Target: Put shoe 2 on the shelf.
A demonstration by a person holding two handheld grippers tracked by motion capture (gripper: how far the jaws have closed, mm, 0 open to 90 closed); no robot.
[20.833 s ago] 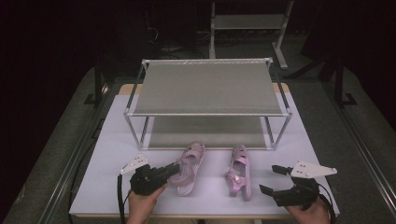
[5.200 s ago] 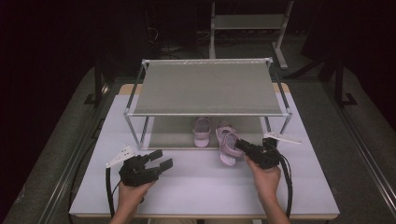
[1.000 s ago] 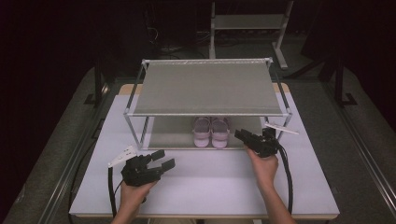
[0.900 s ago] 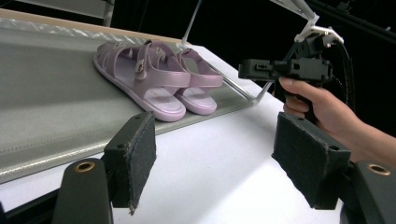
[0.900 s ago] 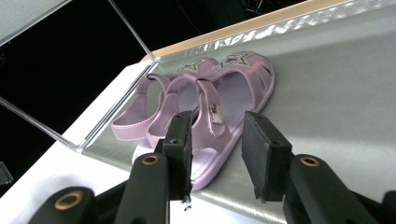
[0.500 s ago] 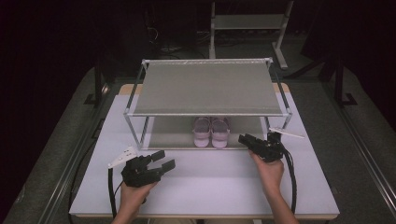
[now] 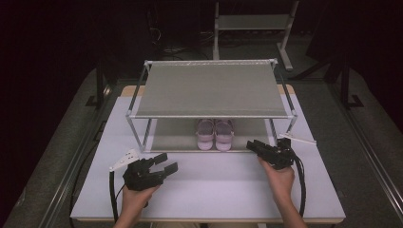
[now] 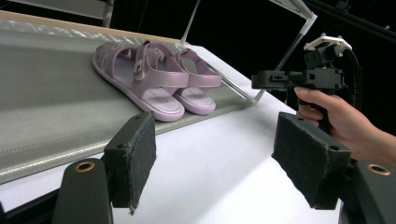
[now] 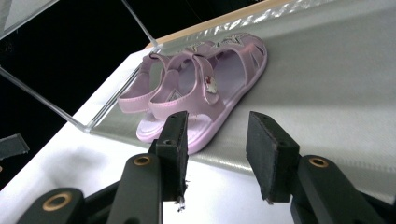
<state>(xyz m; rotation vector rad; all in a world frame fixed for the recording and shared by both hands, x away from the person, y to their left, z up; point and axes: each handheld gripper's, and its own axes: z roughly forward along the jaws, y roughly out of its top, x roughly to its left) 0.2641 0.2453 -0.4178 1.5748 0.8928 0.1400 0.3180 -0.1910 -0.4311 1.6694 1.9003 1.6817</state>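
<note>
Two pink sandals (image 7: 215, 134) stand side by side on the lower shelf (image 7: 173, 136) of a grey two-tier rack (image 7: 211, 90), heels toward the front. My right gripper (image 7: 251, 145) is open just right of and in front of them, above the white table (image 7: 214, 187), holding nothing. In the right gripper view the pair of sandals (image 9: 201, 88) lies beyond the open right gripper (image 9: 219, 149). My left gripper (image 7: 166, 162) is open over the table's front left, empty. In the left gripper view the left gripper (image 8: 219, 158) frames the sandals (image 8: 154, 79) and the other hand's right gripper (image 8: 280, 79).
The rack's metal legs (image 7: 140, 135) stand on the table close to both grippers. Cables (image 7: 300, 178) trail from the grippers toward the front edge. A second, white rack (image 7: 252, 21) stands on the dark floor behind the table.
The right gripper has drawn back a little from the lower shelf toward the front, leaving the sandals there. The left gripper has stayed in place.
</note>
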